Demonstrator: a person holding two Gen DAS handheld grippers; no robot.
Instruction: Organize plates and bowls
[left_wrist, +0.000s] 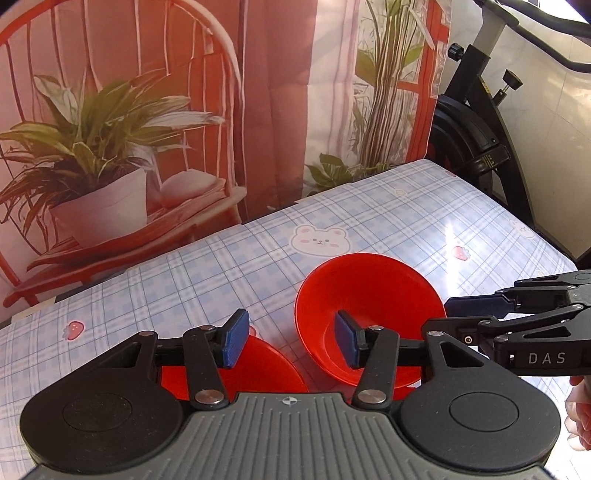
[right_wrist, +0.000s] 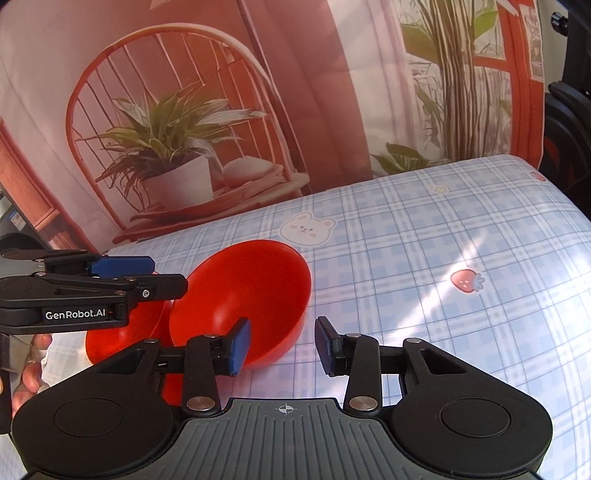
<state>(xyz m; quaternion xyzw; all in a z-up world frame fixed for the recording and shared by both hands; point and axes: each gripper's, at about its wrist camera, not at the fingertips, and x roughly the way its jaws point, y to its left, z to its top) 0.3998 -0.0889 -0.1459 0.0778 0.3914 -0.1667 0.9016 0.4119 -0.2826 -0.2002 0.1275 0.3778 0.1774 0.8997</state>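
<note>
A red bowl (left_wrist: 369, 291) stands tilted on the checked tablecloth (left_wrist: 229, 273); it also shows in the right wrist view (right_wrist: 247, 284). A second red dish (left_wrist: 255, 369) lies low under my left gripper; in the right wrist view (right_wrist: 125, 332) it sits left of the bowl. My left gripper (left_wrist: 291, 338) is open, its right pad (left_wrist: 347, 341) in front of the bowl's inside. My right gripper (right_wrist: 282, 345) is open, its left pad (right_wrist: 238, 345) against the bowl's near rim. It shows from the side in the left wrist view (left_wrist: 476, 310).
A printed backdrop of a chair and potted plant (left_wrist: 147, 110) hangs behind the table. An exercise bike (left_wrist: 480, 122) stands at the far right corner. The table's right edge (left_wrist: 554, 243) drops off close to it. A hand (right_wrist: 31, 365) holds the left gripper.
</note>
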